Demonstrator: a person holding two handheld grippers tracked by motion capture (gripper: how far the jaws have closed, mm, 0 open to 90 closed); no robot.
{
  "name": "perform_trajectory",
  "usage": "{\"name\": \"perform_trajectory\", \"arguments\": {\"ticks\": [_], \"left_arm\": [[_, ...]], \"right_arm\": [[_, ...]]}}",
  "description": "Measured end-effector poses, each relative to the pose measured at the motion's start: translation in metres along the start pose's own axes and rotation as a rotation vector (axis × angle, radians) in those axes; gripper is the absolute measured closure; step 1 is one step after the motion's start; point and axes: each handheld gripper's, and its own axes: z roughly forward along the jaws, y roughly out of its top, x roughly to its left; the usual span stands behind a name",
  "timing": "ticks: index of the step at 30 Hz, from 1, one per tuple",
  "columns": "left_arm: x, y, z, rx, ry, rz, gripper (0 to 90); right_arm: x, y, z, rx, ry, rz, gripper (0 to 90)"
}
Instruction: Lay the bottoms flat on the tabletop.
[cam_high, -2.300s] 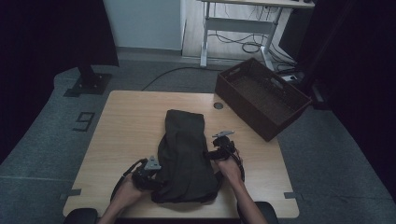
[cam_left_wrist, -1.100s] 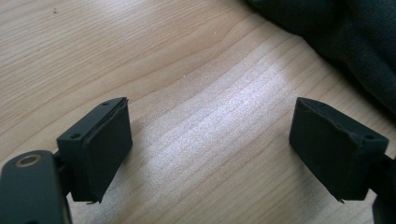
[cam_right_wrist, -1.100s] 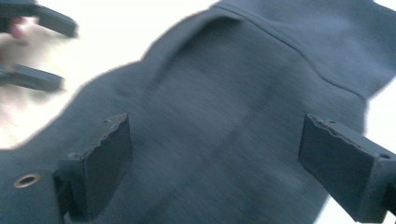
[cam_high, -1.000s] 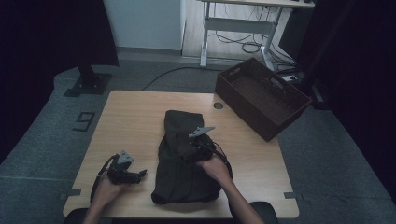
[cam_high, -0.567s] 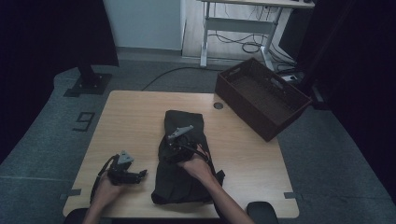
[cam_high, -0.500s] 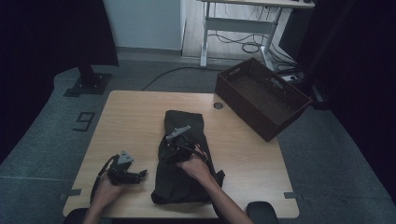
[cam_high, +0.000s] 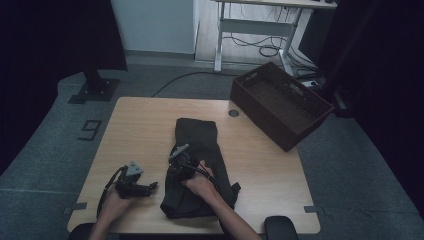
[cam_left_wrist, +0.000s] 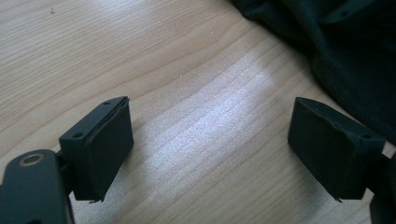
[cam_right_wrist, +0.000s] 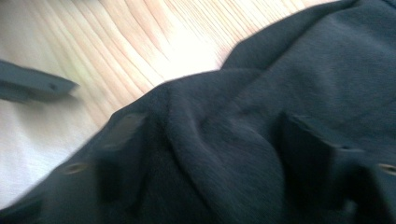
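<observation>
A dark folded garment (cam_high: 200, 145) lies lengthwise in the middle of the wooden table (cam_high: 140, 125). My right gripper (cam_high: 172, 171) rests low on the garment's left edge. In the right gripper view its jaws have just been closing around a raised fold of the black cloth (cam_right_wrist: 303, 70); the right gripper (cam_right_wrist: 219, 149) still shows a gap, the pads not pinching. My left gripper (cam_high: 152, 186) lies on bare wood left of the garment. In its own view the left gripper (cam_left_wrist: 210, 149) stands wide open over bare wood, with the cloth (cam_left_wrist: 355, 60) beyond its right jaw.
A dark brown basket (cam_high: 280, 102) sits at the table's far right corner, open side up. A round cable grommet (cam_high: 233, 113) is set in the tabletop near it. The left gripper's jaw (cam_right_wrist: 32, 84) shows at the left in the right gripper view.
The right hand has swept leftward and down across the garment to its left edge. The left hand left the garment over a second ago and has stayed on the wood since.
</observation>
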Motion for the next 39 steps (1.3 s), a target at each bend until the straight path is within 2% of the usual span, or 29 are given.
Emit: {"name": "perform_trajectory", "arguments": {"ticks": [1,3,7,10,15,21,24,28,31,35,39], "left_arm": [[0.0,0.0,0.0,0.0,0.0,0.0,14.0],[0.0,0.0,0.0,0.0,0.001,-0.001,14.0],[0.0,0.0,0.0,0.0,0.001,-0.001,14.0],[0.0,0.0,0.0,0.001,0.0,0.0,14.0],[0.0,0.0,0.0,0.0,0.0,-0.001,14.0],[0.0,0.0,0.0,0.0,0.001,-0.002,14.0],[0.0,0.0,0.0,0.0,0.002,-0.002,14.0],[0.0,0.0,0.0,0.0,0.002,-0.003,14.0],[0.0,0.0,0.0,0.0,0.002,-0.003,14.0],[0.0,0.0,0.0,0.0,0.001,-0.004,14.0],[0.0,0.0,0.0,-0.001,0.001,-0.004,14.0]], "right_arm": [[0.001,0.0,0.0,0.008,-0.025,-0.021,41.7],[-0.001,0.0,-0.002,0.013,-0.043,-0.015,55.0],[-0.009,-0.004,-0.009,-0.023,0.003,0.043,74.2],[-0.014,-0.005,-0.02,-0.061,0.027,0.072,83.2],[-0.022,-0.002,-0.046,-0.099,0.023,0.072,85.1],[-0.035,-0.002,-0.093,-0.165,-0.026,0.072,85.2],[-0.045,-0.007,-0.114,-0.19,-0.047,0.081,85.2],[-0.062,-0.021,-0.133,-0.219,-0.061,0.12,85.1],[-0.077,-0.034,-0.141,-0.234,-0.047,0.176,85.0],[-0.093,-0.052,-0.142,-0.239,-0.03,0.242,84.6],[-0.102,-0.069,-0.131,-0.199,-0.035,0.262,83.6]]}}
